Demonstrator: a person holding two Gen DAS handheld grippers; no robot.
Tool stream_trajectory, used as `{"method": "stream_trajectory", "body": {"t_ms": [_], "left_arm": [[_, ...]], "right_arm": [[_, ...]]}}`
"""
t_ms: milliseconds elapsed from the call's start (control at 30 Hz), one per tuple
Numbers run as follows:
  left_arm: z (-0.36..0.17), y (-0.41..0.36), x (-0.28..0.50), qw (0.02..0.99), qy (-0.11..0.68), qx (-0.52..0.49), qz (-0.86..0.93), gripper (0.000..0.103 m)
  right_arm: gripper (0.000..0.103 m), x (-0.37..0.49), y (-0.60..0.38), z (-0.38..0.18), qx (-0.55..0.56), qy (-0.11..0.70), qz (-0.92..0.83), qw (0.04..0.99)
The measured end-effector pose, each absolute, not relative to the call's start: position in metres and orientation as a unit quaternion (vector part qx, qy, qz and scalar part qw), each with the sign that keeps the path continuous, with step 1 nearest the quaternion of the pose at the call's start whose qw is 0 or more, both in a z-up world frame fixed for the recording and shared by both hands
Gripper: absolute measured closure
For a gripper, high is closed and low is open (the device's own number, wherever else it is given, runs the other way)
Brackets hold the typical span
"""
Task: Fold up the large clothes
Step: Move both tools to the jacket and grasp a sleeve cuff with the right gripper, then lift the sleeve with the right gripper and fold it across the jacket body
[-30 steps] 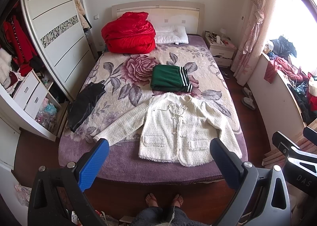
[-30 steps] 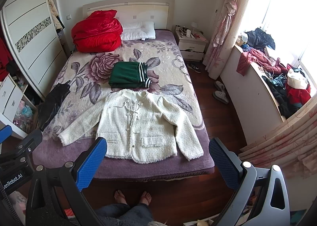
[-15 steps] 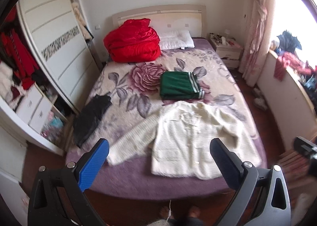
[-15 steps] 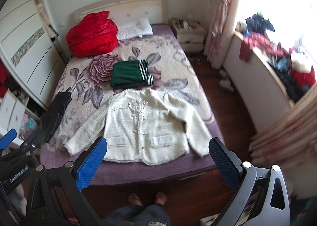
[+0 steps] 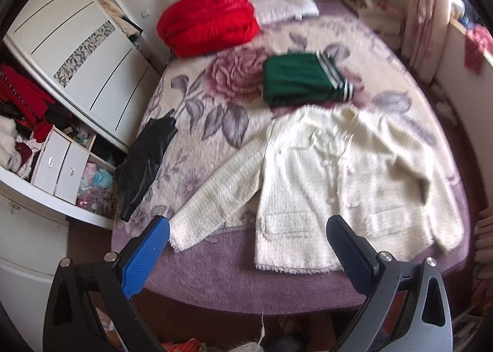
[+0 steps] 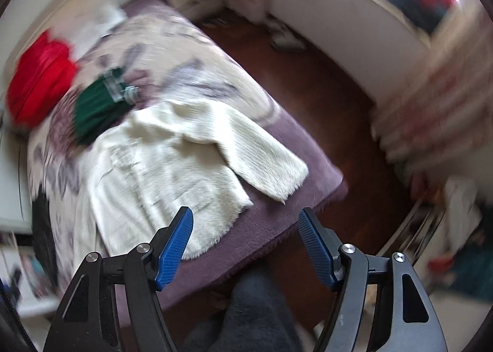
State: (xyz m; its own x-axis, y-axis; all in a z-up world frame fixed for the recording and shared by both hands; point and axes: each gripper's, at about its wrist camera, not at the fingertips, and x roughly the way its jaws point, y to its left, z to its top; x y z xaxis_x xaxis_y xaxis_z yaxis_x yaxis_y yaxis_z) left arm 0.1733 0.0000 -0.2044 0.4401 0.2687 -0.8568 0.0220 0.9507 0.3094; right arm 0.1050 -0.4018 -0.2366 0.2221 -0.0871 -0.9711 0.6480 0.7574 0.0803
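Fingers (image 5: 144, 251) apart above cream jacket (image 5: 339, 188), green garment (image 5: 302, 80) beyond.

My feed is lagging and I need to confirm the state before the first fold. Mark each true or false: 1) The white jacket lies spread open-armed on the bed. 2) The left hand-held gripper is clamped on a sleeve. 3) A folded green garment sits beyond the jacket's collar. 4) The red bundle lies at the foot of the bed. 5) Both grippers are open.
1) True: the white jacket lies flat on the bed, sleeves out.
2) False: the left hand-held gripper is open and holds nothing.
3) True: the green garment lies there.
4) False: the red bundle is by the headboard.
5) True: the right hand-held gripper is open too.
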Motion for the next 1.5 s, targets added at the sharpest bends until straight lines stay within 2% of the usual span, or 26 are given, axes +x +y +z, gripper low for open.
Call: {"method": "stream_trajectory", "body": {"t_ms": [67, 167, 333, 500, 533, 633, 833, 867, 1000, 1033, 1067, 1133, 1200, 1400, 1500], "left_arm": [[-0.23, -0.012, 0.187, 0.828, 0.531, 0.157, 0.085, 0.0], [-0.285, -0.029, 0.212, 0.803, 0.562, 0.173, 0.099, 0.0], [-0.375, -0.055, 0.243, 0.771, 0.605, 0.163, 0.117, 0.0], [-0.45, -0.092, 0.27, 0.748, 0.631, 0.176, 0.106, 0.0], [-0.459, -0.099, 0.273, 0.747, 0.632, 0.18, 0.1, 0.0], [-0.484, -0.126, 0.282, 0.744, 0.633, 0.198, 0.076, 0.0], [-0.513, -0.164, 0.287, 0.742, 0.64, 0.197, 0.035, 0.0], [-0.517, -0.168, 0.287, 0.739, 0.643, 0.197, 0.031, 0.0], [-0.524, -0.18, 0.289, 0.737, 0.646, 0.2, 0.014, 0.0], [-0.526, -0.183, 0.289, 0.737, 0.644, 0.204, 0.009, 0.0], [-0.53, -0.188, 0.288, 0.738, 0.642, 0.21, 0.006, 0.0], [-0.539, -0.196, 0.293, 0.745, 0.632, 0.211, -0.003, 0.0], [-0.551, -0.207, 0.3, 0.749, 0.627, 0.213, -0.017, 0.0], [-0.591, -0.222, 0.317, 0.729, 0.654, 0.2, -0.021, 0.0], [-0.596, -0.216, 0.322, 0.725, 0.668, 0.169, -0.016, 0.0]], "right_arm": [[0.022, 0.108, -0.451, -0.292, 0.299, 0.579, -0.257, 0.713], [0.022, 0.11, -0.528, -0.408, 0.385, 0.589, -0.27, 0.657], [0.022, 0.109, -0.594, -0.582, 0.438, 0.61, -0.295, 0.59], [0.024, 0.112, -0.603, -0.69, 0.52, 0.607, -0.28, 0.532], [0.036, 0.116, -0.601, -0.696, 0.51, 0.607, -0.279, 0.542], [0.088, 0.128, -0.598, -0.692, 0.457, 0.616, -0.26, 0.587], [0.089, 0.137, -0.648, -0.644, 0.403, 0.563, -0.313, 0.651], [0.086, 0.141, -0.662, -0.646, 0.4, 0.558, -0.313, 0.656], [0.072, 0.138, -0.689, -0.661, 0.44, 0.557, -0.321, 0.627], [0.058, 0.129, -0.69, -0.659, 0.443, 0.549, -0.334, 0.625], [0.05, 0.119, -0.686, -0.65, 0.432, 0.549, -0.36, 0.618], [0.049, 0.096, -0.673, -0.636, 0.438, 0.538, -0.374, 0.615], [0.049, 0.077, -0.654, -0.641, 0.5, 0.512, -0.34, 0.61], [0.049, 0.098, -0.588, -0.717, 0.678, 0.42, -0.219, 0.562], [0.048, 0.109, -0.581, -0.761, 0.75, 0.31, -0.224, 0.539]]}}
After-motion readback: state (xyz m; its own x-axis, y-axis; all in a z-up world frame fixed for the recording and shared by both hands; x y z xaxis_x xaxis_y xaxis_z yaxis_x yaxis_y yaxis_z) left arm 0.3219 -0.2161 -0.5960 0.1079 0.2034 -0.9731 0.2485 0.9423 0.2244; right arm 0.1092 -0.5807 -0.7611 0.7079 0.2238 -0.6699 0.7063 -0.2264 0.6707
